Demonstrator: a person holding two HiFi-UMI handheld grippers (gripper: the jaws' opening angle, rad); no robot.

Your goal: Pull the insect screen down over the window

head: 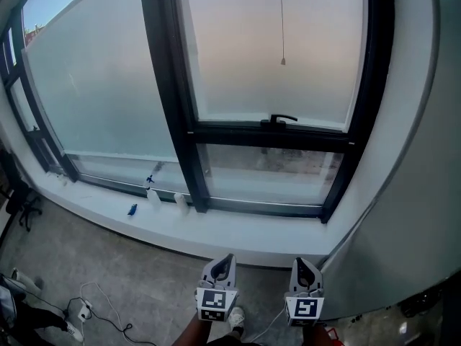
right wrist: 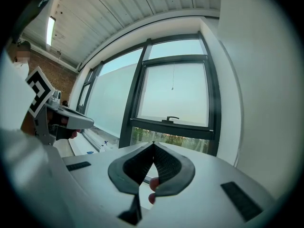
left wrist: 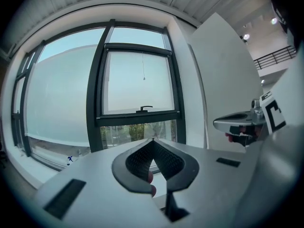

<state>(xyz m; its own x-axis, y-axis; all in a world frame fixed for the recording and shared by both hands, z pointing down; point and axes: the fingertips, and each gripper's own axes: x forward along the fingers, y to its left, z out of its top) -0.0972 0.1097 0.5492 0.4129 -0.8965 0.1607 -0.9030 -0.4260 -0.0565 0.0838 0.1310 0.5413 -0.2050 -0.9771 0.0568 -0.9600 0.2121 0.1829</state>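
The insect screen looks not yet drawn: its pull cord (head: 282,60) hangs untouched high in the right window (head: 230,56). My left claw (head: 222,267) and right claw (head: 303,267), both closed and empty, are well short of it

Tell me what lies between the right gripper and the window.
In the head view, only the bare white ledge lies between the right gripper and the window.

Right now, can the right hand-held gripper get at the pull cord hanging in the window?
Probably not: nothing blocks the pull cord, but the right hand-held gripper sits shut, back from the sill.
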